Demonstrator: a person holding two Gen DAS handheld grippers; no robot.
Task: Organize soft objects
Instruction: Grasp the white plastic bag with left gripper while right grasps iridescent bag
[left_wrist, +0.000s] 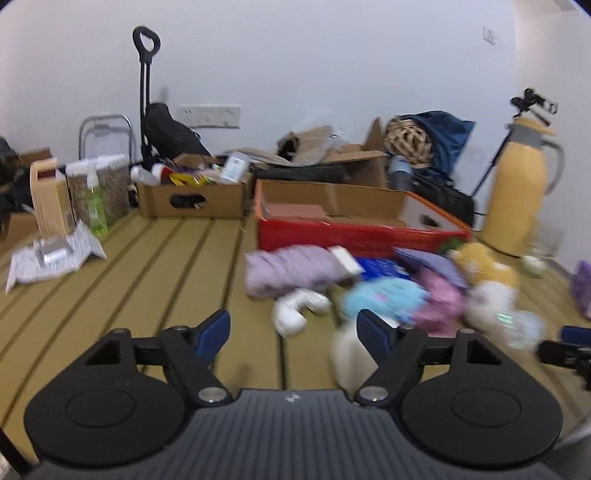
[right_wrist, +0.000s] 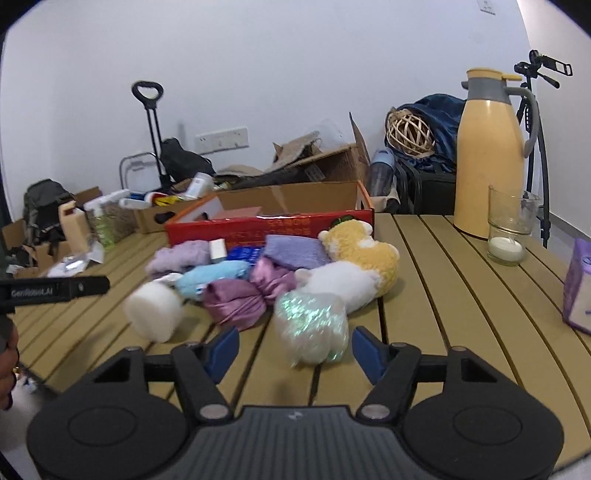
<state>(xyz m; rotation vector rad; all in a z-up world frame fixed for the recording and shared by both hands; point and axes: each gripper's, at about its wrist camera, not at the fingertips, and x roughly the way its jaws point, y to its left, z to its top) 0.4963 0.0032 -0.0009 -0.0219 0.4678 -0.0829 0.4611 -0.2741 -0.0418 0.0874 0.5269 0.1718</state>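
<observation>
A heap of soft things lies on the slatted table before a red open box (right_wrist: 269, 225) (left_wrist: 354, 230): a yellow and white plush (right_wrist: 365, 254), a lilac knit (right_wrist: 295, 251), purple satin bundles (right_wrist: 236, 301), a light blue fuzzy piece (right_wrist: 210, 275), a lilac fluffy piece (left_wrist: 291, 271), a white foam roll (right_wrist: 153, 312) and an iridescent bag (right_wrist: 314, 326). My right gripper (right_wrist: 293, 349) is open, with the iridescent bag just ahead between its fingers. My left gripper (left_wrist: 293, 330) is open and empty, left of the heap, with the white roll (left_wrist: 351, 356) by its right finger.
A yellow thermos jug (right_wrist: 491, 155) and a glass with a candle (right_wrist: 508, 232) stand at the right. A purple bag (right_wrist: 580, 291) sits at the right edge. Cardboard boxes (left_wrist: 192, 195), bottles and papers (left_wrist: 55, 254) crowd the far left.
</observation>
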